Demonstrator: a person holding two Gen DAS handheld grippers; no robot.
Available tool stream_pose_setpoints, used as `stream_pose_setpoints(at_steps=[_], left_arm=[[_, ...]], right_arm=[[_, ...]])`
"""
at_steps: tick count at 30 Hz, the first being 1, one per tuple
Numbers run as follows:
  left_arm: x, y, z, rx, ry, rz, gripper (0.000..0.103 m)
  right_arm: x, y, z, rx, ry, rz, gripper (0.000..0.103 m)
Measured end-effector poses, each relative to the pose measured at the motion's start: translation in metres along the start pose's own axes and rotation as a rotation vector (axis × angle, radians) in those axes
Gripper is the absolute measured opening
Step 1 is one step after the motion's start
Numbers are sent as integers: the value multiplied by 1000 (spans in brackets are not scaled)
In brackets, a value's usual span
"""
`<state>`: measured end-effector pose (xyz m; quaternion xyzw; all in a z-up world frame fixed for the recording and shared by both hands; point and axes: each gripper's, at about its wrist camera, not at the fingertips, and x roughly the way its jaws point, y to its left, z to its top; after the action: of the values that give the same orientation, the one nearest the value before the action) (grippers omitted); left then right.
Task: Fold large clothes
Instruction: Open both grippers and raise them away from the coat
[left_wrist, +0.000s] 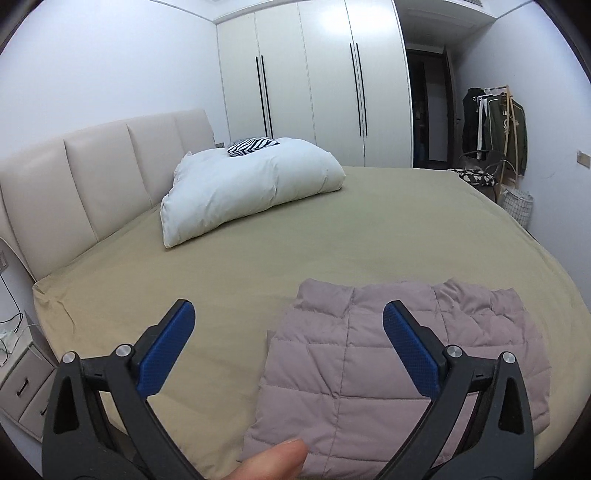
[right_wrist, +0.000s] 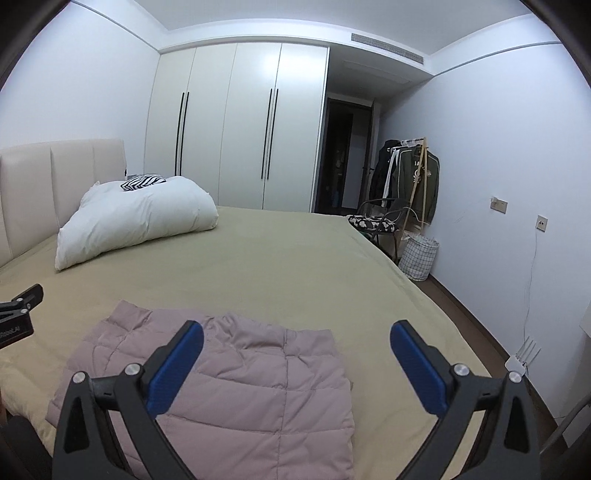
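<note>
Left wrist view: left gripper (left_wrist: 288, 317) jaws spread wide, empty
Right wrist view: right gripper (right_wrist: 297, 338) jaws wide, holding nothing
Quilted jacket (left_wrist: 369, 354): folded flat on bed (left_wrist: 295, 229), 6 o'clock of pillow (left_wrist: 251, 184)
Handling: probably light, puffy, slippery, springs back
Hold: pinch edge corners

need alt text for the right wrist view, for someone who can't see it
A folded mauve quilted jacket lies flat on a bed with an olive sheet, below the open right gripper, whose blue-padded fingers hold nothing. A white pillow sits near the headboard, with white wardrobes behind.
</note>
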<state>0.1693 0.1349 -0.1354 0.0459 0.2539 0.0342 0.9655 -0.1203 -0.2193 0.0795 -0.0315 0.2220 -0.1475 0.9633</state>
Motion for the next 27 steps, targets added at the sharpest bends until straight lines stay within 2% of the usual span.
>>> stream_pose_setpoints(at_steps=[4,7,10,15,20,27], left_arm=[[-15,0,11,26,62,27,103],[-38,7,18,26,121,-8,103],[-45,2,13,36,171,-46,103],[-37,-19,-6,97,237,-93,103],[-24,-25,-16,76,292,-128,103],[-15,-23,-17,51,318,-138,103]], right_arm=[[-10,-6,10,49,91,0,103],[-13,-14,11,118,158,11,103],[-10,-13,5,134,217,9,103],[1,1,-11,108,297,24,103],[6,13,-27,80,343,28,103],[15,13,-36,80,378,14,103]])
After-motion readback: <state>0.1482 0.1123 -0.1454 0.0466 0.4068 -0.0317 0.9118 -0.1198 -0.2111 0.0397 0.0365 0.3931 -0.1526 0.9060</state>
